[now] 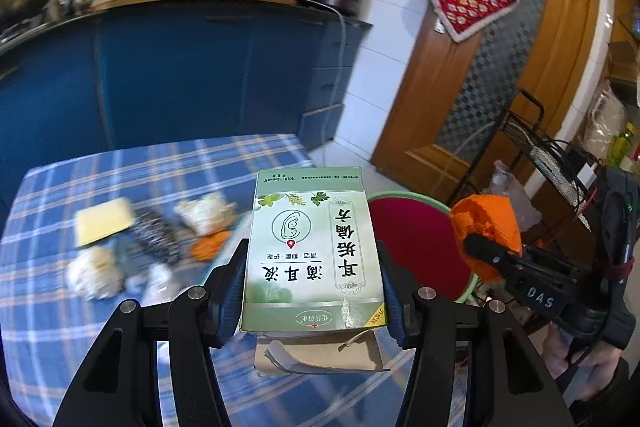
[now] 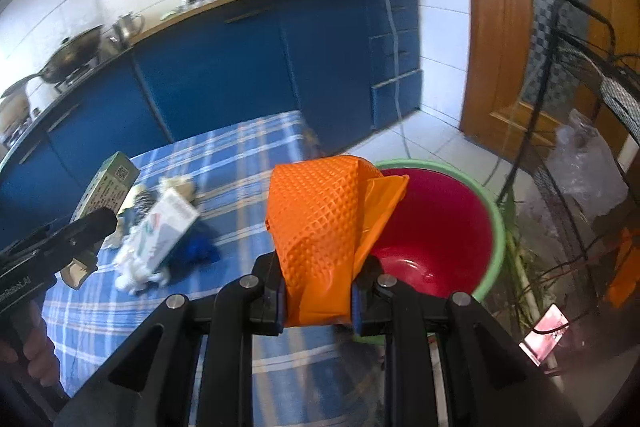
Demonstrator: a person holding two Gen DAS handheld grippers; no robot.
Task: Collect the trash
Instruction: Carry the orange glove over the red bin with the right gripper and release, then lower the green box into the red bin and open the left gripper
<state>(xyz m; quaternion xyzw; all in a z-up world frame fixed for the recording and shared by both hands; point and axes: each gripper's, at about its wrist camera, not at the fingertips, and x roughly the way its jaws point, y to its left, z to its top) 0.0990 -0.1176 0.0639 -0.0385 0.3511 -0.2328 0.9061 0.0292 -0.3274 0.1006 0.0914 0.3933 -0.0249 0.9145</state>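
We hold the left tongs (image 1: 310, 291) level above the near edge of the surface (image 1: 56, 311), closed on a green carton (image 1: 310, 247) by its long sides. The carton is a flat rectangular cardboard box, pale green with leaf prints and Chinese characters; its near end flap hangs torn open, showing brown board. Our right tongs (image 2: 318, 299) point towards the bucket (image 2: 494, 223) and are clamped on an orange glove (image 2: 316, 223), a limp rubbery piece with a raised diamond texture, folded over and standing up between the jaws. It hangs just on the near side of the bucket's rim.

The bucket is round plastic, red inside with a light green rim, and stands just beside the surface, off its right edge. The surface wears a blue plaid cloth. On the side away from the bucket lies a blurred pile of trash (image 1: 140, 243): a yellow flat piece (image 1: 105, 222), crumpled white wads, a dark patterned wrapper. From the right wrist we also make out a white box (image 2: 166, 227) and a blue crumpled scrap (image 2: 196, 249) there.

Beyond the bucket stand blue cabinets (image 1: 160, 67) and a wooden door (image 1: 480, 75).
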